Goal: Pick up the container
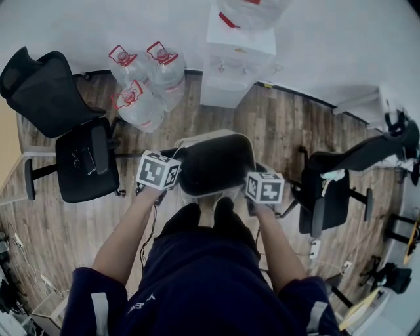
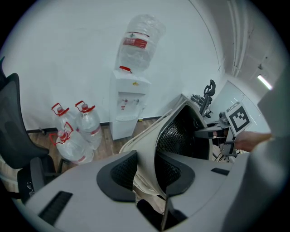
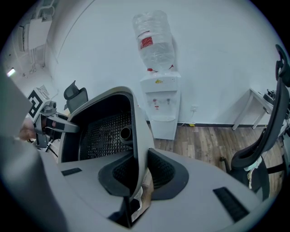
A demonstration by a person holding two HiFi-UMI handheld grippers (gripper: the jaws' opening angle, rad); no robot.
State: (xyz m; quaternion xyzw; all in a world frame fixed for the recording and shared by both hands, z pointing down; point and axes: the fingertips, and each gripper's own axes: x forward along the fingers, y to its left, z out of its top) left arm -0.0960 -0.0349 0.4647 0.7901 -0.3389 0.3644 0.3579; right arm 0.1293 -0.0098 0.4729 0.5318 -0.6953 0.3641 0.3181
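3 water jugs [image 1: 141, 98], 2 office chairs [image 1: 85, 161], 1 dispenser [image 1: 237, 62] w/ bottle [image 1: 252, 12] — 1 container [image 1: 216, 164]

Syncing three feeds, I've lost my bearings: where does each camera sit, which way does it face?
Head view: on the person's head, looking steeply down at the container, left tongs, right tongs, forearms, feet.
Left gripper view: on the left tongs, along jaws clamped on the container wall, towards the water dispenser.
Right gripper view: on the right tongs, clamped likewise, opposite wall.
Both gripper views share the water dispenser.
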